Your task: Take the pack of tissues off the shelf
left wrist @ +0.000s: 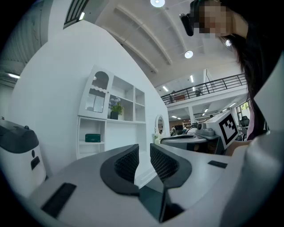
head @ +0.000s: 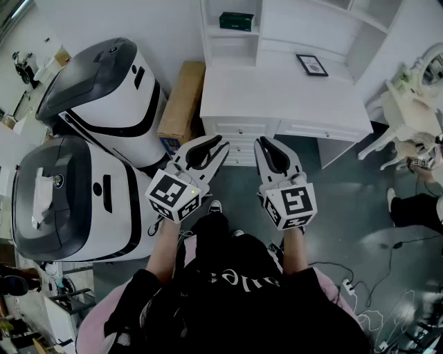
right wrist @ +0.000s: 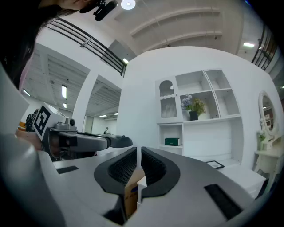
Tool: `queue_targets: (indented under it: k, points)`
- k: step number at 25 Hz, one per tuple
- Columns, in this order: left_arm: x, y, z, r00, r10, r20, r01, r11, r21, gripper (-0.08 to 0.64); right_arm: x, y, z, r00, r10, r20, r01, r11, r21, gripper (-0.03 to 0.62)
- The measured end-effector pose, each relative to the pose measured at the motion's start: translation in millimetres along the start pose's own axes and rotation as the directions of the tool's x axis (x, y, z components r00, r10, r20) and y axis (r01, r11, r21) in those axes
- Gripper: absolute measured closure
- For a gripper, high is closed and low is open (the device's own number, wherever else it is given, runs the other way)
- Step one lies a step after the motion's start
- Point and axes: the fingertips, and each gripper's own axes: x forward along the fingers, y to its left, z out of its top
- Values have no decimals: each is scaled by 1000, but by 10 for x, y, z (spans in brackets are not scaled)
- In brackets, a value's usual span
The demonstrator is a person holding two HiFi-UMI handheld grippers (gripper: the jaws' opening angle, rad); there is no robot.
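1. Over on the far left, two big white-and-grey machines [head: 104, 104] are standing close together on the floor.
2. Just right of them, a brown cardboard box [head: 181, 100] is standing beside the left end of the white desk [head: 277, 93].
3. Next, the left hand-held gripper [head: 220, 146] [left wrist: 143, 150] is pointing level towards the desk front. Its jaws are drawn together and are gripping nothing.
4. Above and beyond it, the dark green pack of tissues [head: 237, 21] [left wrist: 93, 138] [right wrist: 172, 142] is sitting on the lower left shelf [head: 232, 32] of the white unit rising from the back of the desk. It is lying well apart from both grippers.
5. Alongside, the right hand-held gripper [head: 261, 144] [right wrist: 139, 153] is also pointing level. Its jaws are closed together with nothing clamped; the brown sliver below its tips is the cardboard box farther off.
6. Further right, a black picture frame [head: 312, 65] is lying flat on the desk top, and a potted plant [right wrist: 194, 108] is standing in an upper compartment.
7. At the far right, a white dressing table [head: 398, 104] is standing beside the desk, and cables [head: 387, 304] are trailing over the dark floor.
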Motion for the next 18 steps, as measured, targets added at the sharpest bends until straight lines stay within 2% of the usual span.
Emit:
queue_targets:
  k: [11, 18]
  points:
    - [-36, -66, 12, 1000, 22, -13, -22, 1000, -3, 472, -86, 15, -43, 1000, 6, -13, -6, 1000, -16, 528]
    - [-11, -121, 15, 999, 28, -32, -28, 1000, 10, 472, -125, -80, -93, 1000, 7, -12, -7, 1000, 16, 526]
